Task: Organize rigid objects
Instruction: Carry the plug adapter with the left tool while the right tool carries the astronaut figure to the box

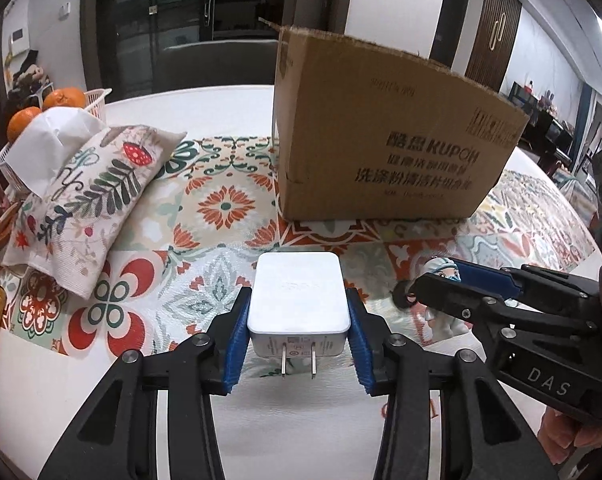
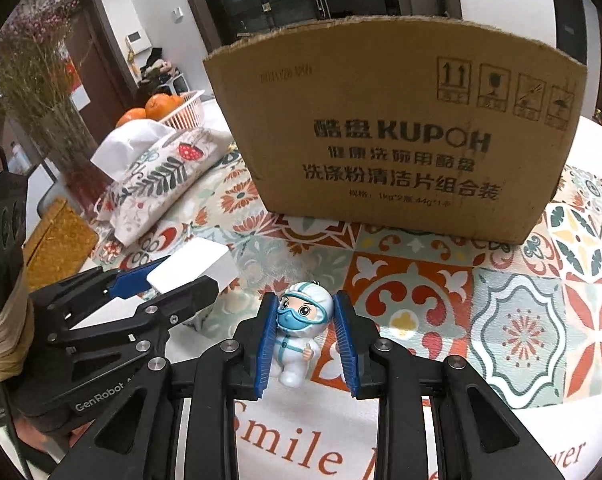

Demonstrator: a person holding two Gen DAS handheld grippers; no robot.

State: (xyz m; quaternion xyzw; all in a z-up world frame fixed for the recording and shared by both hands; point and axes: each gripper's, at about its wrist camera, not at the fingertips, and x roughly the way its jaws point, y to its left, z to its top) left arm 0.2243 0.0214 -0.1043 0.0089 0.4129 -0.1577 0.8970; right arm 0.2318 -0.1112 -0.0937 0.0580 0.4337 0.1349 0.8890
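1. Nearest your left gripper (image 1: pixel 299 330): the white charger (image 1: pixel 299 296) sits between the jaws, both blue pads against its flat sides, prongs pointing back at you. Jaws clenched on it; from these views you cannot tell whether it rests on the counter (image 1: pixel 293 420) or is held clear.
2. Handling judgement: hard, smooth plastic, light, stiff. The flat sides are the right hold; keep clear of the prongs.
3. Your right gripper (image 2: pixel 305 336) straddles the masked figurine (image 2: pixel 301 332). Left pad touches its head; right pad stands apart. Jaws released, not yet gripping.
4. Figurine judgement: small, light, rounded and glossy, so likely to slip. Take it at the head's widest part.
5. Cardboard box (image 2: pixel 397 136), ahead of both jaws: open-topped, contents hidden.
6. White basket (image 1: pixel 97 104), far left of the left jaws: holds oranges (image 1: pixel 63 98).
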